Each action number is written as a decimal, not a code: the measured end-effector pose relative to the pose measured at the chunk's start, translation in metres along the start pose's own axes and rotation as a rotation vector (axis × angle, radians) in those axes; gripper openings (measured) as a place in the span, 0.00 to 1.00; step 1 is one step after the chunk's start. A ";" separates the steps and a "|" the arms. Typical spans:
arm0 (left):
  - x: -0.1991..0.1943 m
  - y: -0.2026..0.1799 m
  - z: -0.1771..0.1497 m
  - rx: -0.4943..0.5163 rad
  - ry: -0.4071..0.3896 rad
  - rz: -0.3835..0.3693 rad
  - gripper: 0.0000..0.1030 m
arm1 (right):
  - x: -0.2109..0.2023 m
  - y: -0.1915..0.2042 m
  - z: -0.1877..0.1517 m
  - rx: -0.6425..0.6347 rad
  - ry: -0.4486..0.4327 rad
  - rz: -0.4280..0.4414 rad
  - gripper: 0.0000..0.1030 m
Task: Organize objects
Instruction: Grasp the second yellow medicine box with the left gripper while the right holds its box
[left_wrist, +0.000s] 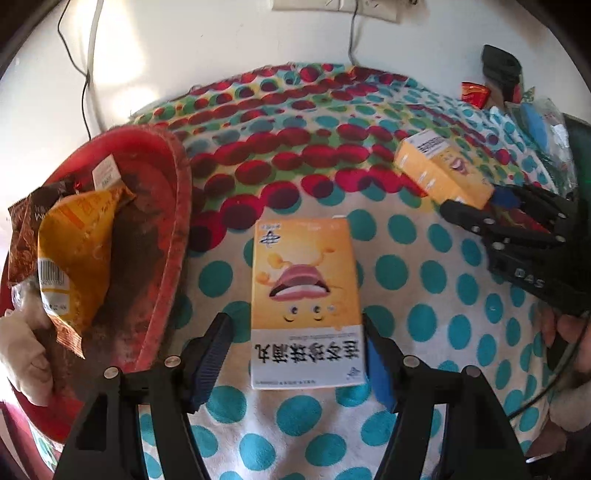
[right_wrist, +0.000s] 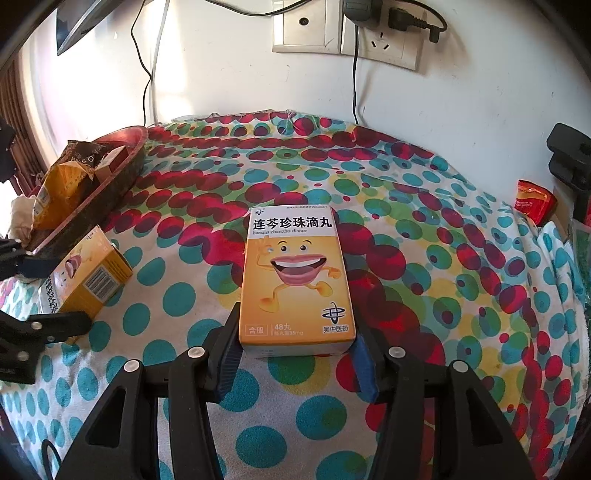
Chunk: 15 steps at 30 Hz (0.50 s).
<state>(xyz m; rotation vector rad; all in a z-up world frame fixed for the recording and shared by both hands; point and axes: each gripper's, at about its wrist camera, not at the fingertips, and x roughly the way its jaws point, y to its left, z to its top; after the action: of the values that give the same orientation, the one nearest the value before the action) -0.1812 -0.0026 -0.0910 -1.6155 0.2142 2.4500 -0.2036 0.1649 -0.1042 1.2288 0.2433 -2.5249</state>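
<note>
Two yellow medicine boxes with a cartoon mouth lie on the polka-dot cloth. In the left wrist view one box (left_wrist: 306, 301) lies between my left gripper's (left_wrist: 297, 360) fingers; the right pad touches its edge, the left pad stands apart, so the gripper is open. In the right wrist view the other box (right_wrist: 297, 278) is clamped between my right gripper's (right_wrist: 295, 363) pads. Each box also shows in the other view: the right one (left_wrist: 441, 168), the left one (right_wrist: 86, 278). A red tray (left_wrist: 162, 236) at the left holds snack packets.
The tray also shows in the right wrist view (right_wrist: 110, 181), with an orange packet (left_wrist: 75, 254) and brown wrappers in it. A red packet (right_wrist: 532, 201) and clutter sit at the cloth's right edge. Wall sockets (right_wrist: 347, 33) and cables hang behind.
</note>
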 end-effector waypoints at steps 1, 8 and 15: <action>0.001 0.001 0.001 -0.007 -0.007 0.003 0.69 | 0.000 0.000 0.000 0.001 0.000 0.004 0.49; 0.003 -0.003 0.003 -0.023 -0.057 0.029 0.69 | 0.000 0.001 0.001 -0.001 0.001 0.008 0.52; 0.002 -0.002 -0.006 -0.081 -0.129 0.031 0.71 | 0.001 -0.008 0.001 0.038 0.009 0.009 0.71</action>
<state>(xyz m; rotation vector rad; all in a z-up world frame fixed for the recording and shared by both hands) -0.1763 -0.0016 -0.0955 -1.4882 0.1224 2.6062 -0.2079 0.1720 -0.1048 1.2535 0.1928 -2.5277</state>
